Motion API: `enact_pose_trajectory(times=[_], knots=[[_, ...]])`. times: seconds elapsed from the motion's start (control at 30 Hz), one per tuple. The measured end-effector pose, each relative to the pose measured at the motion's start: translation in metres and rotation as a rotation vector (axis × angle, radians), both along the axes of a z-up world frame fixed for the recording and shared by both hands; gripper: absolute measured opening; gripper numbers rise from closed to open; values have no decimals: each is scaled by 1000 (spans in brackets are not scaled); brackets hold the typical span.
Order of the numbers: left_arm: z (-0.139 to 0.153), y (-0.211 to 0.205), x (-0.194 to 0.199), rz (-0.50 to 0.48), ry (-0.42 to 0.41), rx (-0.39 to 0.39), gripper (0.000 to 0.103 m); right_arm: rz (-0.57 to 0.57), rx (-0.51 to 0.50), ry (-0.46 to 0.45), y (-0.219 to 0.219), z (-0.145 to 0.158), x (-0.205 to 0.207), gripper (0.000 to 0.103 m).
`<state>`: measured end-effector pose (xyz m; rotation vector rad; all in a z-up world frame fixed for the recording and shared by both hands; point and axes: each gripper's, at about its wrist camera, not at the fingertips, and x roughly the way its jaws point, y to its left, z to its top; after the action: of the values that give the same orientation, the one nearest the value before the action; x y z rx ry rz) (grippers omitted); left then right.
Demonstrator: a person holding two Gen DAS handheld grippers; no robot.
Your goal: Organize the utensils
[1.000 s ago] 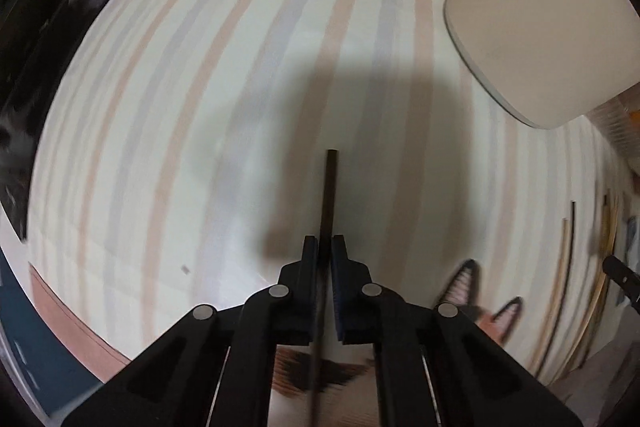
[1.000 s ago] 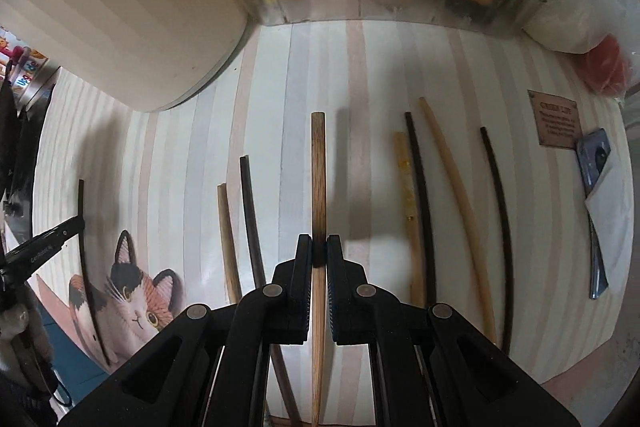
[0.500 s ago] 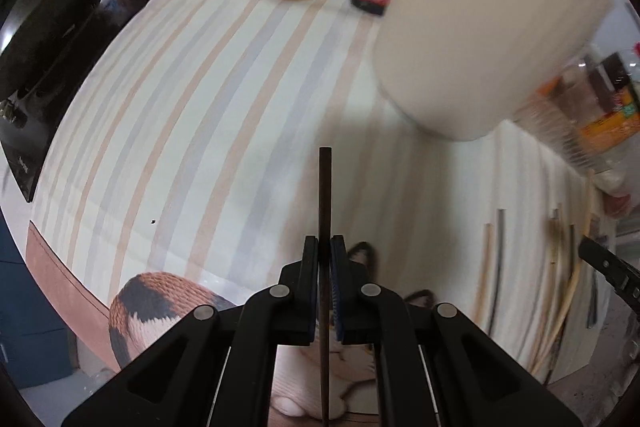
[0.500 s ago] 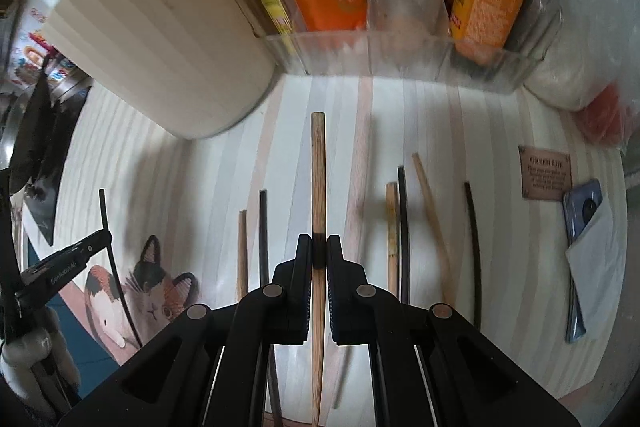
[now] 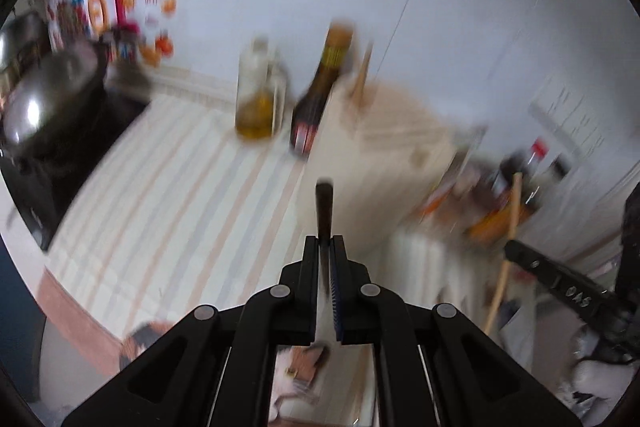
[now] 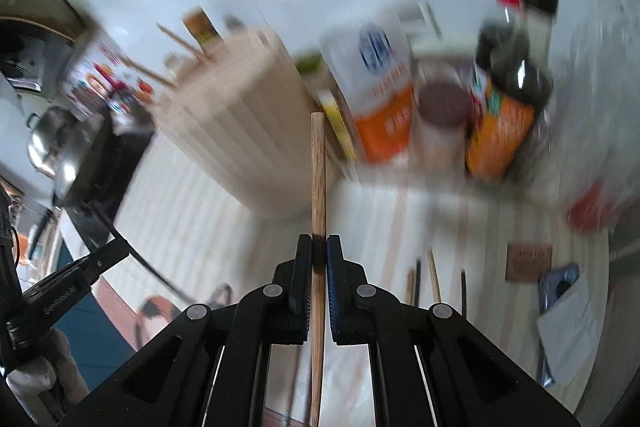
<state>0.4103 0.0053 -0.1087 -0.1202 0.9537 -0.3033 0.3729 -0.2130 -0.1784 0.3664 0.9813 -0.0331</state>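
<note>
The left tool is pinching a thin dark chopstick between nearly closed fingers, its tip pointing toward the tall pale ribbed wooden holder. The right tool is clamping a light brown wooden chopstick the same way, its end reaching up beside the holder. Both chopsticks are hanging above the striped cream surface. More chopsticks, dark and light, are lying on the surface to the right. A glass jar of yellow oil and a dark sauce bottle are standing behind the holder; much is blurred.
</note>
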Motion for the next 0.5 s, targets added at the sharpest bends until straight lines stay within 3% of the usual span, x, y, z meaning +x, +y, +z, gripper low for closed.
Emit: enact_pose_trajectory(times=[0.33, 0.5], knots=[[124, -1, 25, -26, -250, -18, 0, 68, -61, -278, 12, 132, 57, 7], [145, 2, 35, -40, -290, -14, 0, 93, -84, -361, 26, 176, 81, 7]])
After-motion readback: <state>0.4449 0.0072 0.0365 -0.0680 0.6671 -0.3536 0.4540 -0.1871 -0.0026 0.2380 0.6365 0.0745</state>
